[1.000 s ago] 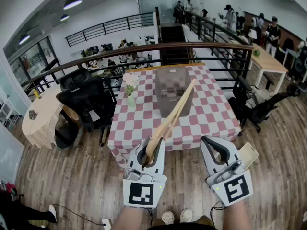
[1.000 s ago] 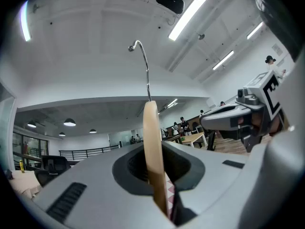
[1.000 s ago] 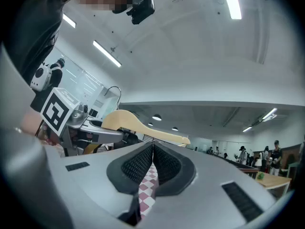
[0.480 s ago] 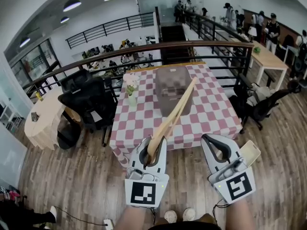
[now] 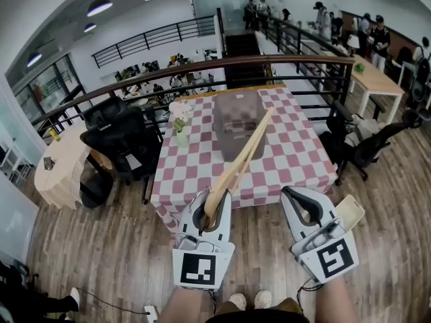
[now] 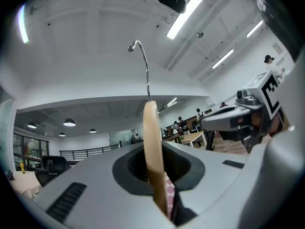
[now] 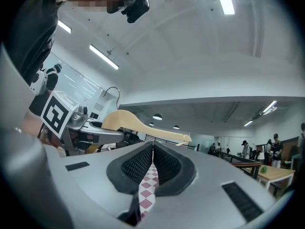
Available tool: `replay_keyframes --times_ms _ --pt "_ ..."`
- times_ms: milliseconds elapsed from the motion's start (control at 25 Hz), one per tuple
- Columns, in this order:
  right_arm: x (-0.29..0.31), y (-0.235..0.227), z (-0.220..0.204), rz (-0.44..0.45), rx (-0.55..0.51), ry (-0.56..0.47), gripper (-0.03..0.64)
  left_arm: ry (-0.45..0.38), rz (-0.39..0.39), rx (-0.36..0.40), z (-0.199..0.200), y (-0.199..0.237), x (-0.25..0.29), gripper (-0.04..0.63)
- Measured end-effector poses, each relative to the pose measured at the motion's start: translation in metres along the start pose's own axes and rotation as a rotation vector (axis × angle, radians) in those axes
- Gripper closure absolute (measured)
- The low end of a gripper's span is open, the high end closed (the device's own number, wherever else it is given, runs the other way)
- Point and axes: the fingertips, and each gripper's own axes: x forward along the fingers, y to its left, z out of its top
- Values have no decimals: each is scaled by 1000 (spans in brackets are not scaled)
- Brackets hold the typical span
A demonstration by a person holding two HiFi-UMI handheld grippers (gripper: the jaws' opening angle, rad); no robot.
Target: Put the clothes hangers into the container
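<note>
My left gripper (image 5: 210, 206) is shut on the lower end of a pale wooden clothes hanger (image 5: 242, 160), which slants up and to the right over the table. In the left gripper view the hanger (image 6: 153, 147) stands edge-on between the jaws, with its metal hook (image 6: 143, 66) on top. My right gripper (image 5: 300, 202) is shut with nothing in it; only a thin slit shows between its pads (image 7: 152, 159). The hanger (image 7: 143, 128) and my left gripper (image 7: 90, 135) show to its left. A translucent grey container (image 5: 237, 116) stands on the far half of the table.
The table has a red-and-white checked cloth (image 5: 296, 160) and stands ahead of both grippers. A small vase of flowers (image 5: 180, 125) stands at its left. Black office chairs sit to the left (image 5: 124, 147) and right (image 5: 367, 147). A railing (image 5: 202, 69) runs behind.
</note>
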Motion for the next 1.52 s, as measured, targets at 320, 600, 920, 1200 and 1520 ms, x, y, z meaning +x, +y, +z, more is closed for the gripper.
replay_keyframes --times_ms 320,600,920,1200,1520 --pt "-14 -4 -9 33 -4 2 582 -17 15 3 6 -20 -1 550" --pt "-24 -4 -13 69 -13 -6 581 -12 60 -7 5 -30 -6 551" --pt "-34 -1 -13 96 -9 -18 582 -2 73 23 7 -41 -10 551" --pt "-37 6 -7 115 -4 -36 583 2 88 -1 10 -40 -19 551" --pt "-36 5 -5 131 8 -49 583 5 97 7 12 -39 -19 551"
